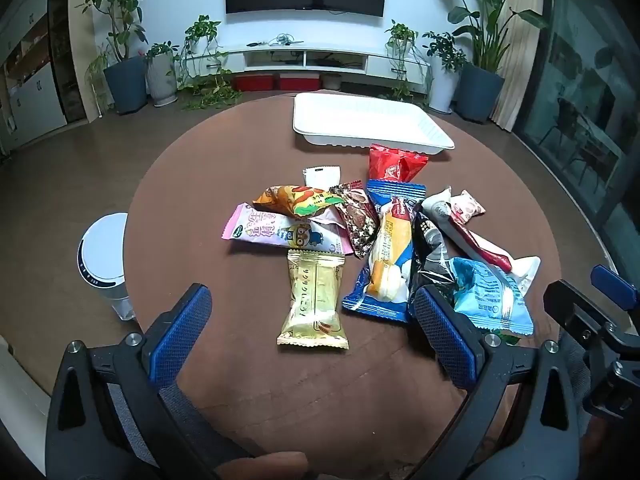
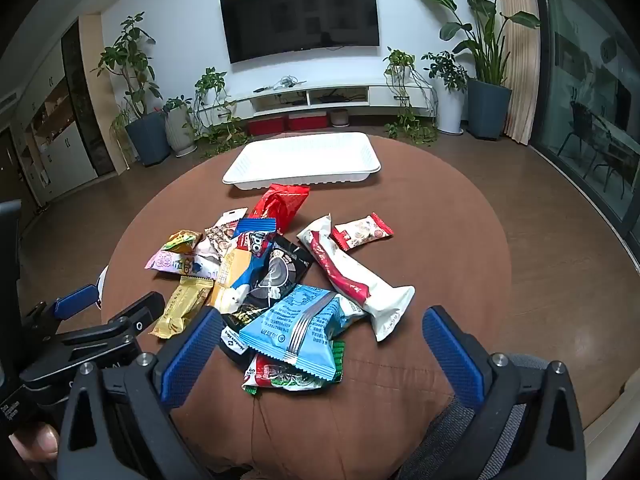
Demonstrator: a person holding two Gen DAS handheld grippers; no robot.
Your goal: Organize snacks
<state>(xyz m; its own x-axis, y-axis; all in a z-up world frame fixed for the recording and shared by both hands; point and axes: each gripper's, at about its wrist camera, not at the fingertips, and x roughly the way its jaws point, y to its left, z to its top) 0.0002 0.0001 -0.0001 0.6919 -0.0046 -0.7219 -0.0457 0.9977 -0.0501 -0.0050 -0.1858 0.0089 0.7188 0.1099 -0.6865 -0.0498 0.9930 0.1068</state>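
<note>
Several snack packets lie in a heap on the round brown table (image 1: 208, 184). A gold packet (image 1: 314, 300) lies nearest my left gripper (image 1: 312, 312), which is open and empty just short of it. A light blue packet (image 2: 298, 324) lies nearest my right gripper (image 2: 322, 328), also open and empty, and shows in the left wrist view (image 1: 490, 296). An empty white tray (image 1: 368, 124) stands at the table's far side, also in the right wrist view (image 2: 304, 160). A red packet (image 1: 394, 162) lies just before it.
A white cylindrical device (image 1: 104, 260) stands off the table's left edge. Beyond the table are potted plants (image 1: 124, 64), a low TV cabinet (image 1: 304, 58) and a wall TV (image 2: 300, 14). Glass doors (image 2: 592, 92) are at the right.
</note>
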